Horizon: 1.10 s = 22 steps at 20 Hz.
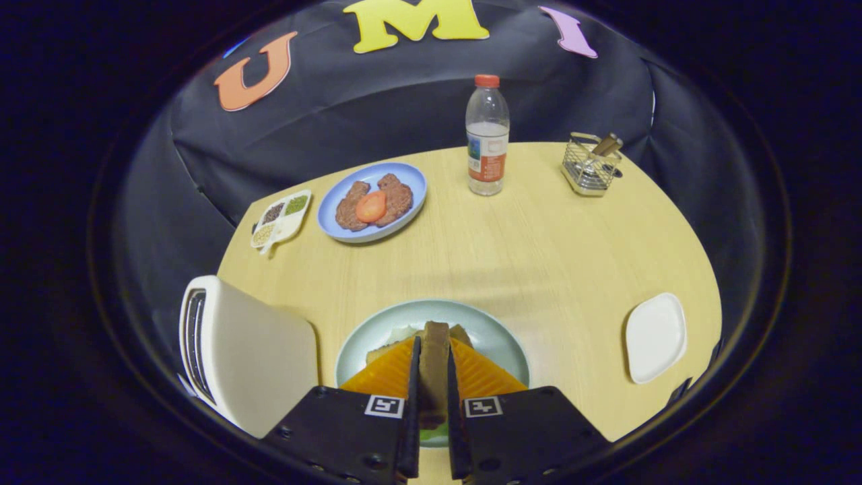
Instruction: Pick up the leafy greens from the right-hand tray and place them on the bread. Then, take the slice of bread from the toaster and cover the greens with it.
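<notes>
The gripper (434, 377) clamps a bread slice (434, 364) on edge between its fingers, long axis pointing forward, directly over the plate (498, 337) where greens (431, 432) peek beneath.

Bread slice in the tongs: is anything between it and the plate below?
Nothing visible. The tongs grip the bread slice on edge, directly over the green plate, where the lower bread lies.

tool (434, 377) fingers nearly closed, both pressing a bread slice (434, 350).
</notes>
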Motion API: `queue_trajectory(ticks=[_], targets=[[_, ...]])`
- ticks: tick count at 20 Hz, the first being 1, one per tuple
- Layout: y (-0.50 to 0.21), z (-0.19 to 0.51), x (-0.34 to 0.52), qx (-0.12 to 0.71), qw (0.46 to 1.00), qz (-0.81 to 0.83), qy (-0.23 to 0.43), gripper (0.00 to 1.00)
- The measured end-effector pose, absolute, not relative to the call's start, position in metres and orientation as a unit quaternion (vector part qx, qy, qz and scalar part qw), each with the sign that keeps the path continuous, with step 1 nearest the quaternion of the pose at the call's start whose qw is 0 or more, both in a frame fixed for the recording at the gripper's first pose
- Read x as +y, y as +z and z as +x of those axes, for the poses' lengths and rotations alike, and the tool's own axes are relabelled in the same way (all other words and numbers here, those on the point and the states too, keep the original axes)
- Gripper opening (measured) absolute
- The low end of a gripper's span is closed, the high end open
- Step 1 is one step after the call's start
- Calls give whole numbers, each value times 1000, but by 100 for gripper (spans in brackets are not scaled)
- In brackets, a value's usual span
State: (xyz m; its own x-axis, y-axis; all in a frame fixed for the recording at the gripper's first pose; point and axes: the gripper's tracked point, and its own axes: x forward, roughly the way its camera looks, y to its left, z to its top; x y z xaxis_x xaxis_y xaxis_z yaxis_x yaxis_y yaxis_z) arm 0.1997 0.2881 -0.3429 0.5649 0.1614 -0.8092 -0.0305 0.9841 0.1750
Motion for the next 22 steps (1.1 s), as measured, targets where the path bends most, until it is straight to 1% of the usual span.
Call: queue_trajectory(ticks=[3, 5, 6, 7, 8, 9, 10, 15, 18, 19, 20, 21, 22], targets=[[-353, 200, 282, 475, 875, 79, 56, 18], [-361, 200, 283, 478, 872, 80, 67, 27], [-363, 201, 284, 478, 871, 81, 75, 27], [-364, 201, 284, 480, 869, 82, 82, 31], [-365, 201, 285, 483, 867, 86, 87, 31], [-365, 201, 285, 485, 865, 90, 93, 35], [-365, 202, 285, 484, 865, 90, 97, 36], [-347, 202, 275, 467, 872, 65, 135, 59], [-322, 192, 271, 447, 879, 53, 159, 73], [-312, 189, 269, 439, 882, 49, 164, 76], [-302, 184, 268, 432, 884, 48, 172, 76], [-290, 181, 269, 424, 887, 46, 179, 80], [-278, 176, 266, 414, 891, 43, 182, 82]])
